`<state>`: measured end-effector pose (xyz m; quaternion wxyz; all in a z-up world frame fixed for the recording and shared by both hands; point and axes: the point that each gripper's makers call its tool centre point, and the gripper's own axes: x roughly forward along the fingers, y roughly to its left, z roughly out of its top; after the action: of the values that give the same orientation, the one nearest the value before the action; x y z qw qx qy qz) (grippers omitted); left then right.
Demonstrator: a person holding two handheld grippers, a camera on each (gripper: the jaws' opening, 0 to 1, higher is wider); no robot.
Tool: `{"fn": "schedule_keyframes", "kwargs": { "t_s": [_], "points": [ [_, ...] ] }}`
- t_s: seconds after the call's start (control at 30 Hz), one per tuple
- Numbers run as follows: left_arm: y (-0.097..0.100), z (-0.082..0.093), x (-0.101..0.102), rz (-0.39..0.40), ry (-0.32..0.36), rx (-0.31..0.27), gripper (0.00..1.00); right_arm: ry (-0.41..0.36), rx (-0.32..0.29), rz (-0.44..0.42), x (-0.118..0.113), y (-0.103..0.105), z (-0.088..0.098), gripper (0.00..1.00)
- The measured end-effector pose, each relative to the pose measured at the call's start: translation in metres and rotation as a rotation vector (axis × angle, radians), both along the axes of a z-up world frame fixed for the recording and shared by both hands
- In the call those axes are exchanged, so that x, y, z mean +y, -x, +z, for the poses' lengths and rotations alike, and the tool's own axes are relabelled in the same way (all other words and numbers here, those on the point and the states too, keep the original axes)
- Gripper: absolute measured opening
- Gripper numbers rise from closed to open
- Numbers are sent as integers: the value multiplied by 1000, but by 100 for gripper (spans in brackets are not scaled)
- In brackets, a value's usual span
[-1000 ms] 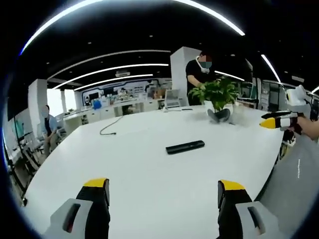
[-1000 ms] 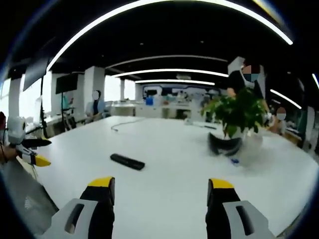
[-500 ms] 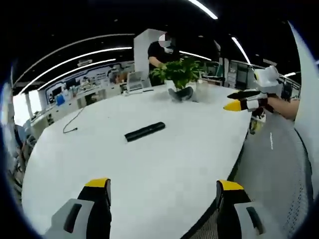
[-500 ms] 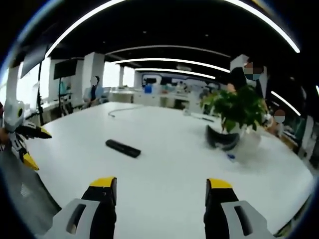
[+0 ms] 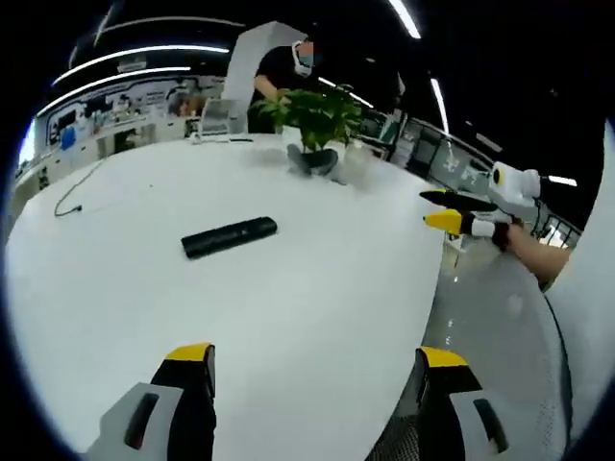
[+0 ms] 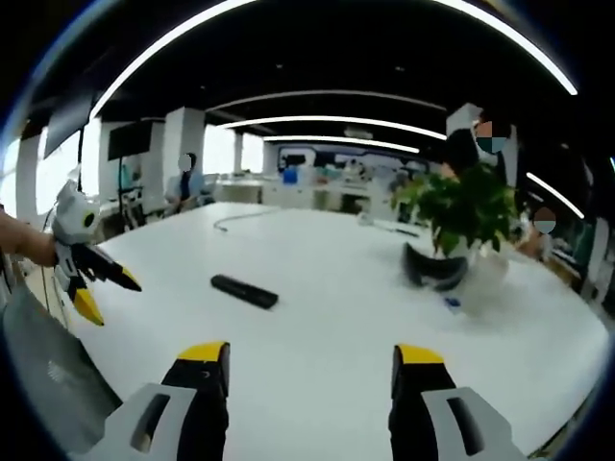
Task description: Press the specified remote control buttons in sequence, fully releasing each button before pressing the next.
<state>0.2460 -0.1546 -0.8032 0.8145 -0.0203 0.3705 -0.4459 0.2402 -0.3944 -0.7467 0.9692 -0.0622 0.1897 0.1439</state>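
1. Both grippers hover off the near edge of the white table (image 5: 317, 317), and neither touches anything. That reads to me as the approach stage, with no button pressed yet.
2. The left gripper (image 5: 312, 370) has its yellow-tipped jaws spread wide with nothing between them. In the right gripper view it (image 6: 96, 283) hangs at the left, jaws parted and pointing down toward the table edge.
3. The right gripper (image 6: 309, 370) is likewise wide open and empty-handed. From the left gripper view it (image 5: 452, 213) floats at the right, past the table's rim, tips aimed in toward the tabletop.
4. The remote control (image 5: 229, 237) lies flat on the table, well apart from both grippers and out in the open, probably to keep it visible to both cameras. In the right gripper view it (image 6: 244, 291) sits left of centre.
5. Its long axis runs roughly across the left gripper view, the right end tilted slightly up. The buttons are too small to make out, so I cannot tell which end is the front.
6. A potted plant (image 6: 461, 216) stands farther back, well clear of the remote.
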Motion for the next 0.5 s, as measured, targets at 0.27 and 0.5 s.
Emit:
{"fn": "schedule_keyframes", "kwargs": {
  "t_s": [0.27,0.5],
  "points": [
    [-38,-7,4,-24,-24,39,89,-4,10,-10,-4,0,-2,65],
    [-56,-19,7,-210,-196,-7,89,-3,28,3,-2,1,-6,63]
  ]
}}
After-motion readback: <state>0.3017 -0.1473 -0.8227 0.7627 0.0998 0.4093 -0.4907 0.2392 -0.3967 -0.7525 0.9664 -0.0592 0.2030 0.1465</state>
